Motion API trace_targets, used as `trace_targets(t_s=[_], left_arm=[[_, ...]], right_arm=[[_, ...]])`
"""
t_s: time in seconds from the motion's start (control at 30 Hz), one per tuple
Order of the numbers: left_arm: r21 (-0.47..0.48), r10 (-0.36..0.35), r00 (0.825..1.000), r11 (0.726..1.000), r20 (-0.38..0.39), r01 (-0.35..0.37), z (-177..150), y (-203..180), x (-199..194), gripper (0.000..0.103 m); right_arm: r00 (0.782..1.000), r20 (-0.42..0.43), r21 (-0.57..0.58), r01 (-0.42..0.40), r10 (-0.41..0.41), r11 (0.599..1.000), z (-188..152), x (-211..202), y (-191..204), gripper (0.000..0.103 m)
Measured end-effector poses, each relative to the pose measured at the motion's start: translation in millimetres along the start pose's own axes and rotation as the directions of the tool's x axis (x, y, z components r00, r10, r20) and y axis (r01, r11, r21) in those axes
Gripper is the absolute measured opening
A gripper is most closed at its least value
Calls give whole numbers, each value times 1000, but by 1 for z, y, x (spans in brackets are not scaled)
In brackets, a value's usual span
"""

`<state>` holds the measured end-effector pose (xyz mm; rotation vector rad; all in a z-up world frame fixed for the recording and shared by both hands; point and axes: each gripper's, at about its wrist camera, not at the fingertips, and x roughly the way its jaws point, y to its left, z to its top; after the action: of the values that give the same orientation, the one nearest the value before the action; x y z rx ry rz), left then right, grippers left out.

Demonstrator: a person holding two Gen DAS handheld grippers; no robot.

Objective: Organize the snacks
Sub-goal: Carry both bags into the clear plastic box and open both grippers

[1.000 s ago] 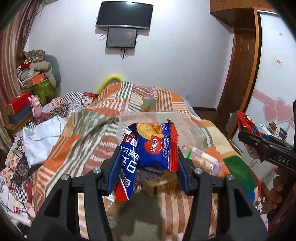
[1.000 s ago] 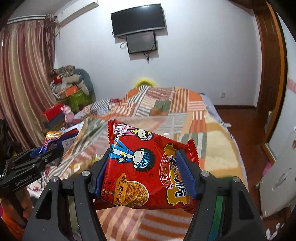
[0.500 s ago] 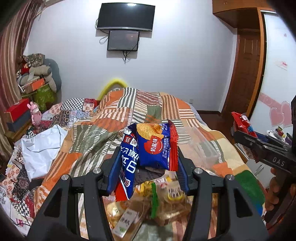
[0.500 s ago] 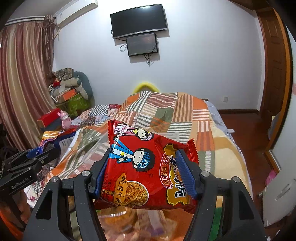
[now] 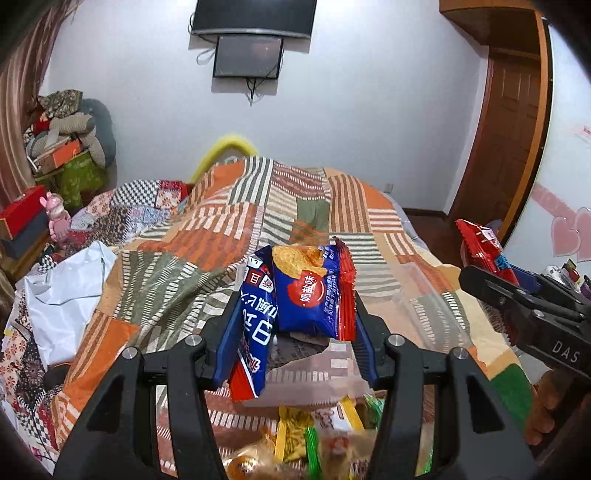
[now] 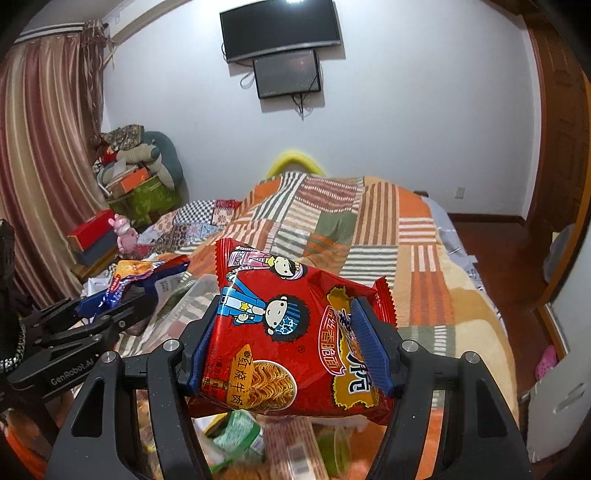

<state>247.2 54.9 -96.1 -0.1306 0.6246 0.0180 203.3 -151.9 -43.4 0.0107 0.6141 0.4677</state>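
My left gripper (image 5: 295,332) is shut on a blue chip packet (image 5: 295,295), held up over the bed. My right gripper (image 6: 291,350) is shut on a red instant-noodle packet (image 6: 295,332), also held in the air. The right gripper with its red packet (image 5: 480,251) shows at the right of the left wrist view. The left gripper with its blue packet (image 6: 144,273) shows at the left of the right wrist view. Several loose snack packets (image 5: 317,439) lie below both grippers; they also show in the right wrist view (image 6: 240,435), blurred.
A patchwork blanket (image 5: 258,229) covers the bed ahead. White cloth (image 5: 62,291) lies at its left edge. Boxes and soft toys (image 5: 62,147) pile up in the left corner. A wooden door (image 5: 509,140) stands at the right, a TV (image 5: 255,16) on the far wall.
Both grippers have tilted up and drawn back with their packets. A clear container seen behind the blue packet has left the left view, and the snack pile now shows at the bottom.
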Motion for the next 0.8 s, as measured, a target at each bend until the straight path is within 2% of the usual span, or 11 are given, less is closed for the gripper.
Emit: trace_targets(t_s=[0.33,0.5,0.73,0.8], left_arm=[[-13,-4,993,1000,-118,2,11,10,50,54],[34,32,991,999,-128,-28,12,7,61,54],[40,21,991,999,-132,-16,12,5,62,56],[40,21,989,999,-144,-15,12,4,64,58]], right_arm=[[990,-141,-17,-25,23,1000,5,42,-4,64],[975,-218,-25,-40,34,999,-1,60,-4,64],[954,-294,-8,-58,53,998,-5,74,-6,65],[955,-295,-14,-43,36,999,-4,73,-7,65]])
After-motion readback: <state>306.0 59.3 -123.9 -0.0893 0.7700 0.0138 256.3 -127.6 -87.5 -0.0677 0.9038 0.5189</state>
